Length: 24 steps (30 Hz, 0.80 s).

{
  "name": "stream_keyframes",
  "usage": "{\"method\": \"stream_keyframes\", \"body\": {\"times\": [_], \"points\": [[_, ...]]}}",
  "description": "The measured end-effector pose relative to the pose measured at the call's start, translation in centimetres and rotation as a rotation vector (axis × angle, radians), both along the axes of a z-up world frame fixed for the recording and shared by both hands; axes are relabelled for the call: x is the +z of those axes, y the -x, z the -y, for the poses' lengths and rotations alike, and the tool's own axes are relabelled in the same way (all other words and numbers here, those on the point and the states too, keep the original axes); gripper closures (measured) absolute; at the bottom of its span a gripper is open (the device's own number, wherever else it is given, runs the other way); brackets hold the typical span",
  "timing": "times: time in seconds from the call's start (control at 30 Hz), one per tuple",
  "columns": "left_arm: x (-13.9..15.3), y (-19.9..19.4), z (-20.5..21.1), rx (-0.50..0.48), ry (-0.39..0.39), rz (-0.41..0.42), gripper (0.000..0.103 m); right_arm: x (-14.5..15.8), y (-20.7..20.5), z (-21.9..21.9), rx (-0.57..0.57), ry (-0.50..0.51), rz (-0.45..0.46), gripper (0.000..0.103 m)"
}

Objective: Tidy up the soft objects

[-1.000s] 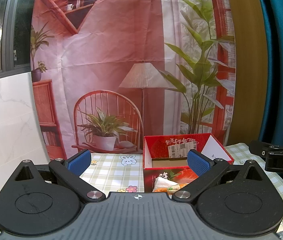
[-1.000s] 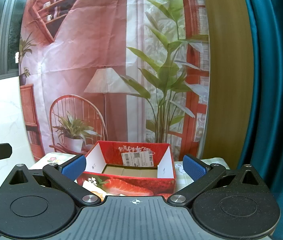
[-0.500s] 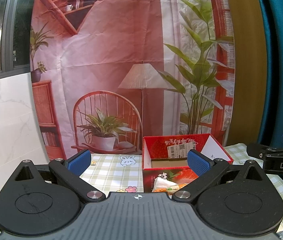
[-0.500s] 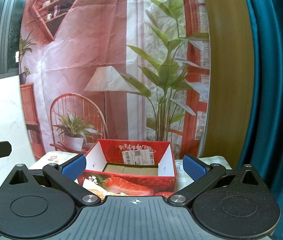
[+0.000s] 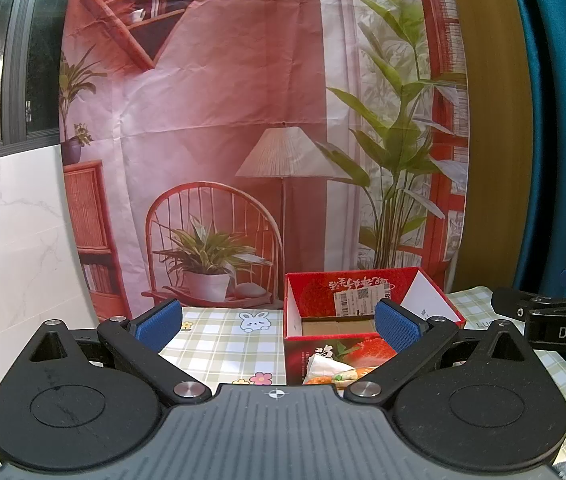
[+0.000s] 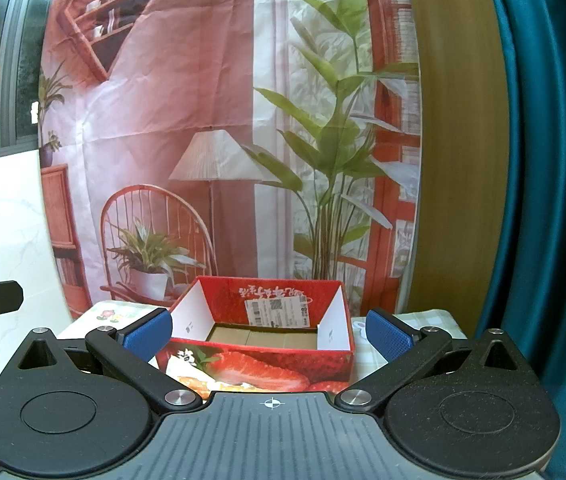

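A red open-topped strawberry box (image 5: 367, 354) stands on the checked tablecloth (image 5: 227, 344); its inside looks empty. It also shows in the right wrist view (image 6: 267, 364). A soft white, orange and green object (image 5: 331, 372) lies in front of the box, partly hidden by my left gripper's body; it shows in the right wrist view (image 6: 195, 380). My left gripper (image 5: 279, 322) is open and empty, above the table, left of the box. My right gripper (image 6: 269, 330) is open and empty, facing the box.
A printed backdrop (image 5: 243, 120) hangs behind the table. A teal curtain (image 6: 543, 160) is on the right, a white marble wall (image 5: 11, 240) on the left. The right gripper's arm (image 5: 551, 320) reaches in at the right of the left wrist view.
Both grippers have drifted only slightly; the box sits a little lower in the right wrist view. Both stay open and empty.
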<state>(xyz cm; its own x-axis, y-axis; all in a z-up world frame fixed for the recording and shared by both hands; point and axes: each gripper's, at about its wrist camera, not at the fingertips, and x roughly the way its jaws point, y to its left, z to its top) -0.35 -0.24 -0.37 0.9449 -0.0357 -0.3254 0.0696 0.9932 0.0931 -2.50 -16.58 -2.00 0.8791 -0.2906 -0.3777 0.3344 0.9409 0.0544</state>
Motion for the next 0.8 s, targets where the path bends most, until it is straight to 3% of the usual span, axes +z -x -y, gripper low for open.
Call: {"method": "stream_keyframes", "body": {"times": [0.47, 0.67, 0.8], "points": [[-0.6, -0.8, 0.0, -0.014, 0.022, -0.024, 0.0, 0.1, -0.1, 0.2, 0.003, -0.012, -0.001, 0.0], [-2.9, -2.3, -0.3, -0.006, 0.04, -0.021, 0.0, -1.9, -0.9, 0.6, 0.022, -0.037, -0.011, 0.0], [-5.2, -4.5, -0.4, -0.011, 0.033, -0.076, 0.001, -4.3, -1.6, 1.4, 0.037, -0.071, -0.012, 0.0]]}}
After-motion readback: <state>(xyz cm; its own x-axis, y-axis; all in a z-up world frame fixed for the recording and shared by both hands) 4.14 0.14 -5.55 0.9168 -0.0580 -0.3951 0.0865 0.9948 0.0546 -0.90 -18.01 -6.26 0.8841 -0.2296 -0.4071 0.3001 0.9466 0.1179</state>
